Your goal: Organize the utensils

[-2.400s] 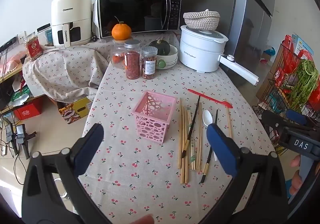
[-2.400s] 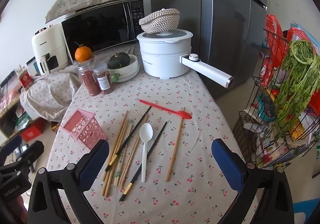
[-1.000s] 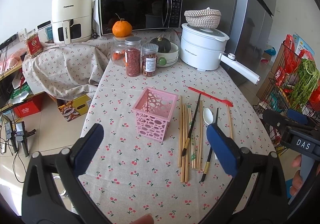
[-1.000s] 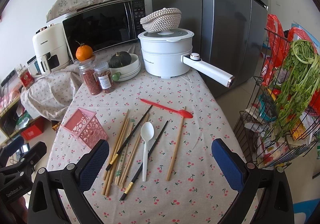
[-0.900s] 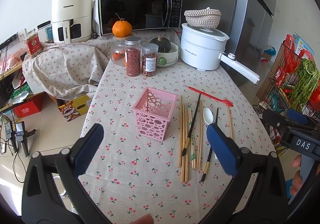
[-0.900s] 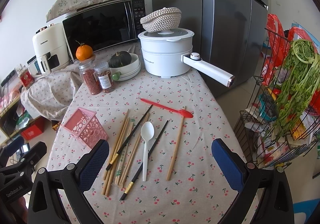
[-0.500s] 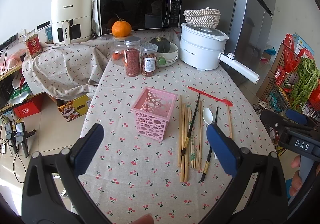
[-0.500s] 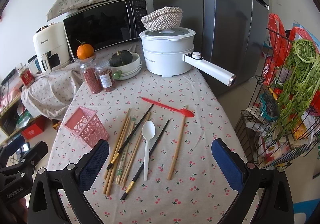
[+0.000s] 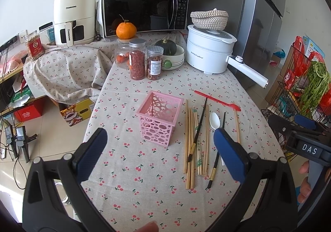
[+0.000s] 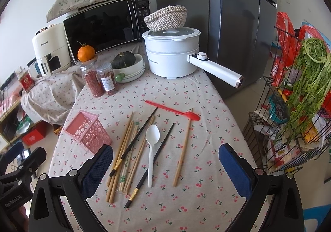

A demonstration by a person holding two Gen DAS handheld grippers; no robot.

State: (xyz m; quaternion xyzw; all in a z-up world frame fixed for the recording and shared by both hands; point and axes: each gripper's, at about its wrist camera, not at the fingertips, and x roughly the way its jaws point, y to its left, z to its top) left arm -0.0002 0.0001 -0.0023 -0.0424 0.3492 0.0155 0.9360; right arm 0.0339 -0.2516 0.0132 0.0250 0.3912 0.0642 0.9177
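Observation:
A pink perforated holder [image 9: 159, 117] [image 10: 88, 131] stands empty on the cherry-print tablecloth. Right of it lie several wooden chopsticks [image 9: 189, 141] [image 10: 124, 147], two black chopsticks [image 9: 199, 126] [image 10: 152, 164], a white spoon [image 9: 215, 120] [image 10: 151, 145] and a red spoon [image 9: 217, 100] [image 10: 173, 110]. One wooden chopstick [image 10: 182, 150] lies apart at the right. My left gripper [image 9: 160, 156] is open and empty, held above the table's near edge before the holder. My right gripper [image 10: 165, 166] is open and empty above the utensils.
At the back stand two spice jars [image 9: 143, 62], a bowl with a squash [image 9: 170, 54], a white electric pot [image 9: 209, 52] with a long handle [image 10: 215, 69], a microwave [image 9: 142, 11] and an air fryer [image 9: 71, 18]. A wire rack with greens [image 10: 300, 97] stands right of the table.
Both grippers have drifted only slightly; the view shifted a little. Nothing on the table has moved and both grippers stay open.

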